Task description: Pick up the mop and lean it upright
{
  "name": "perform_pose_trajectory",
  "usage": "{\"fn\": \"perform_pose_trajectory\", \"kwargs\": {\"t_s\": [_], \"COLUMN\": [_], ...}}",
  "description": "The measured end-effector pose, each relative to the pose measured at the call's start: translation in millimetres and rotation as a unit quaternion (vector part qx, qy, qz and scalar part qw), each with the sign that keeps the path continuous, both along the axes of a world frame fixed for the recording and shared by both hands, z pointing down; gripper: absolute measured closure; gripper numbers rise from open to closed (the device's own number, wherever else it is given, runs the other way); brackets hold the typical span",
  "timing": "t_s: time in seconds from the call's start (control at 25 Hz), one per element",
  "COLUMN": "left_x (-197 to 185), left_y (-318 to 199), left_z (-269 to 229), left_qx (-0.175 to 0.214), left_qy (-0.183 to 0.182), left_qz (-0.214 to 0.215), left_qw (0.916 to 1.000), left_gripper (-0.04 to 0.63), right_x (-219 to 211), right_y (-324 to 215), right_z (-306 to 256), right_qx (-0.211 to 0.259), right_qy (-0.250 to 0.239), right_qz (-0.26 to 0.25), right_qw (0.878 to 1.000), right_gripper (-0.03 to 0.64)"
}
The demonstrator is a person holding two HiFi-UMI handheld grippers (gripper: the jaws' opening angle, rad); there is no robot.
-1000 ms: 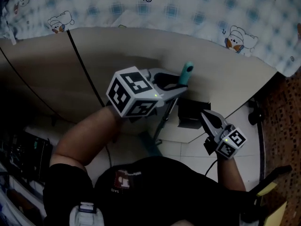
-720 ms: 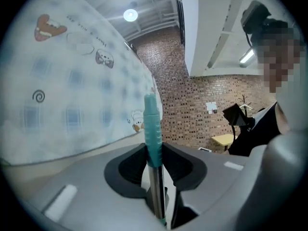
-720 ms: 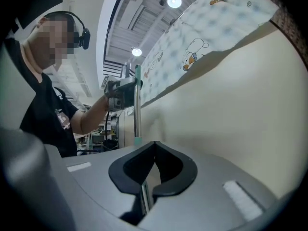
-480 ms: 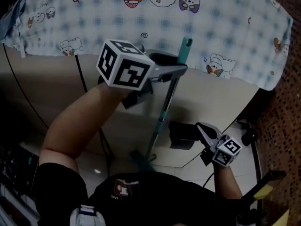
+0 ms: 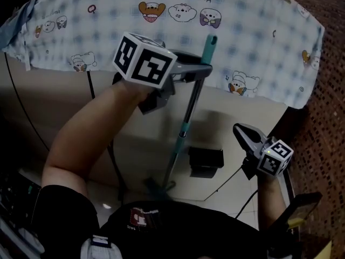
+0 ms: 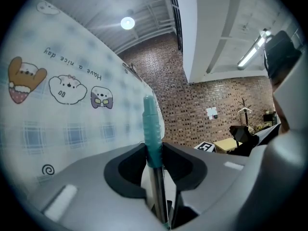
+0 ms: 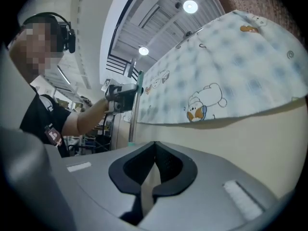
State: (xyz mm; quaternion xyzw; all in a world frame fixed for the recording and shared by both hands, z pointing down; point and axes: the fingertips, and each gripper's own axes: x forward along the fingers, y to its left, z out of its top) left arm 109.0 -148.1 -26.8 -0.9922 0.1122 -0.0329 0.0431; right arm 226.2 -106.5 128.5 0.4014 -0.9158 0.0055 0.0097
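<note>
The mop has a metal pole (image 5: 188,112) with a teal grip end (image 5: 210,44) and a teal collar lower down. It stands nearly upright in front of the beige wall, its head (image 5: 159,188) low by the floor. My left gripper (image 5: 197,72) is shut on the pole just under the teal grip; in the left gripper view the grip (image 6: 151,129) sticks up between the pads of that left gripper (image 6: 155,163). My right gripper (image 5: 242,129) hangs to the right of the mop, shut and holding nothing. In the right gripper view the right gripper (image 7: 154,148) shows its jaws together, with the pole (image 7: 134,114) far off.
A blue checked cloth (image 5: 253,42) with cartoon animals hangs over the top of the beige wall (image 5: 81,107). A black box (image 5: 205,161) sits on the floor by the wall, right of the mop. A thin black cable (image 5: 100,124) runs down the wall. Brick-patterned surface (image 5: 323,117) lies right.
My left gripper has lifted the mop handle up and brought the pole closer to upright against the cloth-covered wall. The right gripper has drifted right, away from the black box.
</note>
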Motion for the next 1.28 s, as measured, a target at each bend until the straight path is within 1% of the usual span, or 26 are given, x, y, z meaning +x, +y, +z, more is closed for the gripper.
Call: {"fn": "perform_pose_trajectory", "kwargs": {"t_s": [0.16, 0.28, 0.48, 0.76, 1.08, 1.12, 1.28], "left_x": [2, 4, 5, 7, 10, 10, 11], "left_y": [0, 0, 0, 3, 5, 5, 5], "left_z": [-8, -12, -11, -12, -15, -15, -15], "left_qx": [0.003, 0.004, 0.001, -0.006, 0.0, 0.0, -0.001], "left_qy": [0.003, 0.003, 0.006, 0.011, 0.011, 0.011, 0.009], "left_qz": [-0.001, -0.002, 0.0, 0.012, 0.006, 0.005, 0.004], "left_qw": [1.0, 1.0, 1.0, 0.9999, 0.9999, 0.9999, 1.0], "left_gripper": [0.489, 0.489, 0.489, 0.489, 0.489, 0.489, 0.489], "right_x": [2, 0, -4, -12, -30, -33, -45], "right_y": [-2, -2, -1, 0, -5, -6, -10], "right_z": [-33, -43, -43, -43, -36, -34, -22], "right_qx": [0.0, 0.006, 0.007, 0.008, 0.01, 0.008, 0.004], "right_qy": [0.0, 0.007, 0.015, 0.012, 0.005, 0.005, 0.01], "right_qz": [0.002, 0.0, -0.002, -0.009, -0.028, -0.031, -0.044], "right_qw": [1.0, 1.0, 1.0, 1.0, 1.0, 0.999, 0.999], "right_gripper": [0.602, 0.603, 0.602, 0.601, 0.598, 0.572, 0.523]}}
